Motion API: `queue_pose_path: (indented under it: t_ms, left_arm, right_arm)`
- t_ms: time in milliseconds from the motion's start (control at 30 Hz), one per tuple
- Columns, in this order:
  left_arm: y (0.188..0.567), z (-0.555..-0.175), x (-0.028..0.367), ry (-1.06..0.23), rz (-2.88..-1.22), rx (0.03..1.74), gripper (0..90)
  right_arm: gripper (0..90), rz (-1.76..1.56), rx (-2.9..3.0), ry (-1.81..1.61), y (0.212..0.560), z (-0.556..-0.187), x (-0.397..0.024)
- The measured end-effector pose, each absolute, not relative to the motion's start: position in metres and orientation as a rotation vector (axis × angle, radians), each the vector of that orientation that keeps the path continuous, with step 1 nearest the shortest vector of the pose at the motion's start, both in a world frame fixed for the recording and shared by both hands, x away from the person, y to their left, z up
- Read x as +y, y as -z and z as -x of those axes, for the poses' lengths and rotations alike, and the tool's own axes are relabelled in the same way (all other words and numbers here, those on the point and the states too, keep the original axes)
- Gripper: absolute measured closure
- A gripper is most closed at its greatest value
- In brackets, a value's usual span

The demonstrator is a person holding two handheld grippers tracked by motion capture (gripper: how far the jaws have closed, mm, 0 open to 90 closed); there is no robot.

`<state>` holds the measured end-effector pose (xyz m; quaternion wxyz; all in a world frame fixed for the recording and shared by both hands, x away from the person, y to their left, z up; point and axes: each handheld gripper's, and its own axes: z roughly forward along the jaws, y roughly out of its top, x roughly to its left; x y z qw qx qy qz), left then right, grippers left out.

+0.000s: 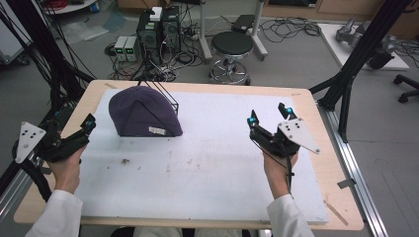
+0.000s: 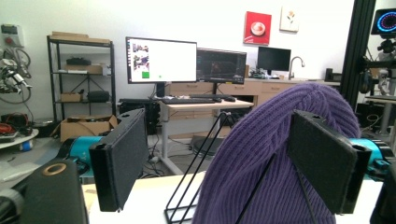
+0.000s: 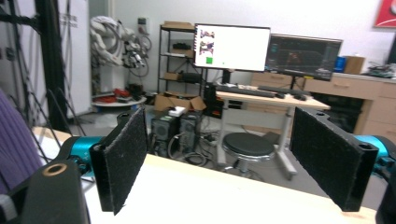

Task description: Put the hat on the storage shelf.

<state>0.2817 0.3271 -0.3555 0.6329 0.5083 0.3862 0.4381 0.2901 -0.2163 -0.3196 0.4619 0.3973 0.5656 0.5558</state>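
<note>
A purple knit hat (image 1: pixel 143 114) sits over a black wire stand (image 1: pixel 168 98) at the back left of the white sheet (image 1: pixel 212 168); a small white label shows at its lower edge. My left gripper (image 1: pixel 76 119) hovers open at the table's left edge, apart from the hat and pointing toward it. In the left gripper view the hat (image 2: pixel 261 140) rises ahead between the spread pads, with the wire stand (image 2: pixel 194 177) at its left. My right gripper (image 1: pixel 269 114) is open over the sheet's right half, holding nothing. A sliver of the hat (image 3: pixel 11 140) shows far left in the right gripper view, where my right gripper (image 3: pixel 224 158) faces the table's far edge.
The white sheet covers most of the wooden table (image 1: pixel 328 163). Small dark specks (image 1: pixel 124 161) lie on the sheet in front of the hat. Beyond the far edge stand a round stool (image 1: pixel 231 47), computer towers (image 1: pixel 158 29) and cables. Black frame posts (image 1: pixel 356 54) flank the table.
</note>
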Motion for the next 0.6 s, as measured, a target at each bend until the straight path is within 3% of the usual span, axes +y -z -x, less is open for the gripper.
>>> queue_pose_path:
  t_ms: [600]
  left_arm:
    - [0.397, -0.260, 0.328, -0.942, -1.249, 0.919, 20.2]
  right_arm:
    - [12.7, -1.154, 1.394, -1.273, 0.377, -0.256, -0.256]
